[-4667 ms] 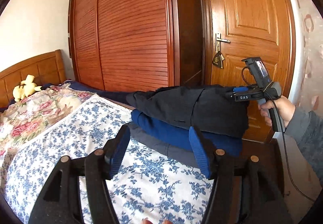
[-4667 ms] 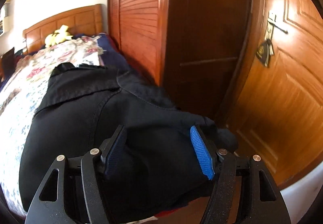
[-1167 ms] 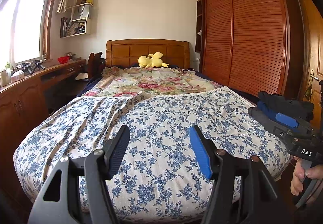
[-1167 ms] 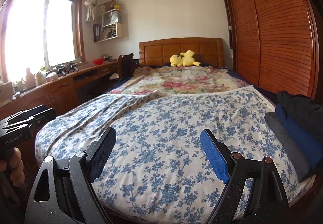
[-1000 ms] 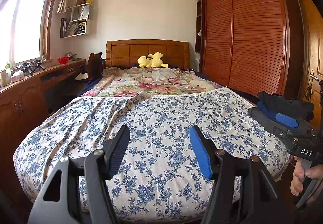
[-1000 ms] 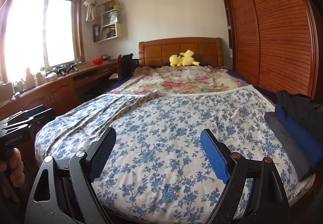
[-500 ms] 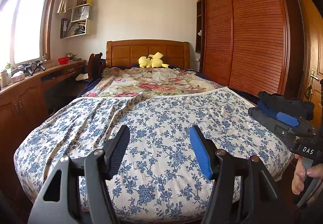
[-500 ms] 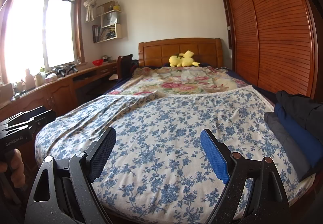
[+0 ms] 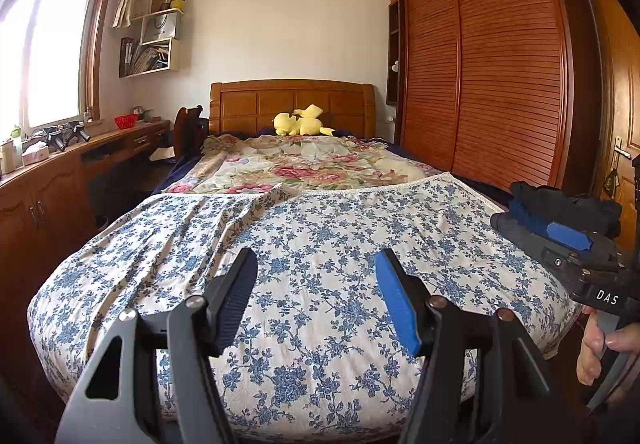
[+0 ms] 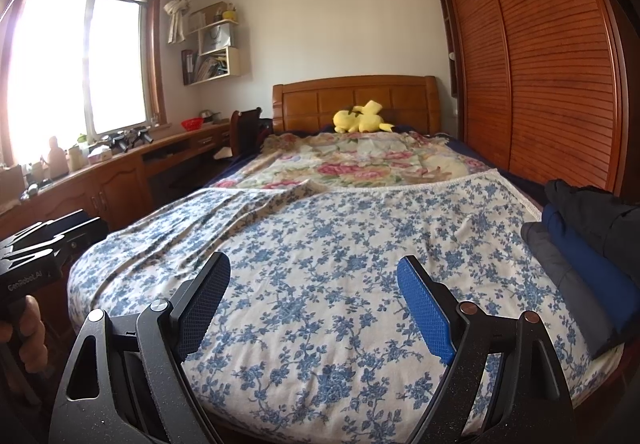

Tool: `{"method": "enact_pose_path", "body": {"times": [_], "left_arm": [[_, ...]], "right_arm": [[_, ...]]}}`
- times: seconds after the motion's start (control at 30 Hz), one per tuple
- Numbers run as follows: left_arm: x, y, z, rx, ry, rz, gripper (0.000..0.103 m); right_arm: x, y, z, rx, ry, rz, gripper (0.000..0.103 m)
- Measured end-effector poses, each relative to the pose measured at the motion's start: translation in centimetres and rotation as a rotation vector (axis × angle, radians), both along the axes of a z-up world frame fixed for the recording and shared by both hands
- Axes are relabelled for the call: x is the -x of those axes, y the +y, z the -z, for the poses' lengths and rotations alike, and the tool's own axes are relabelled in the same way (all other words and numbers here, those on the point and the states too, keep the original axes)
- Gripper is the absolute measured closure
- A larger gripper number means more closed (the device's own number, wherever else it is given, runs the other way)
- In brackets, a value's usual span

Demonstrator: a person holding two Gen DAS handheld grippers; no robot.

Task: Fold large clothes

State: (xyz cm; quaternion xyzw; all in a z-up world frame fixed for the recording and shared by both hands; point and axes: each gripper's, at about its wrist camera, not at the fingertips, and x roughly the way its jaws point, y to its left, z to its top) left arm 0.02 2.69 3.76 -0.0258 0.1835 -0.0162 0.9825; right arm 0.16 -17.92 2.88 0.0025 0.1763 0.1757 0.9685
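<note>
A stack of folded clothes [image 10: 588, 256], black on top, blue in the middle, grey below, lies at the right edge of the bed; it also shows in the left wrist view [image 9: 560, 208]. My left gripper [image 9: 316, 284] is open and empty, held above the foot of the bed [image 9: 320, 228], which has a blue-flowered sheet. My right gripper [image 10: 314, 292] is open and empty, also above the foot of the bed [image 10: 340, 244]. Each gripper shows at the edge of the other's view.
A flowered quilt [image 9: 304, 168] and a yellow plush toy [image 9: 300, 122] lie toward the wooden headboard. A slatted wardrobe [image 9: 492, 76] runs along the right. A long wooden desk [image 10: 100, 180] with small items stands under the window on the left.
Since 4.7 s ago both grippers have swung away from the clothes stack near the door to face the headboard. In the last second almost nothing has moved.
</note>
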Motion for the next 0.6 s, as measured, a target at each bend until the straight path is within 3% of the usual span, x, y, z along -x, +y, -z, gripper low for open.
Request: {"method": "enact_pose_path", "body": {"times": [0.6], "left_arm": [[0.22, -0.11, -0.31, -0.001, -0.004, 0.003, 0.042]], "right_arm": [[-0.11, -0.27, 0.03, 0.002, 0.000, 0.000, 0.016]]}}
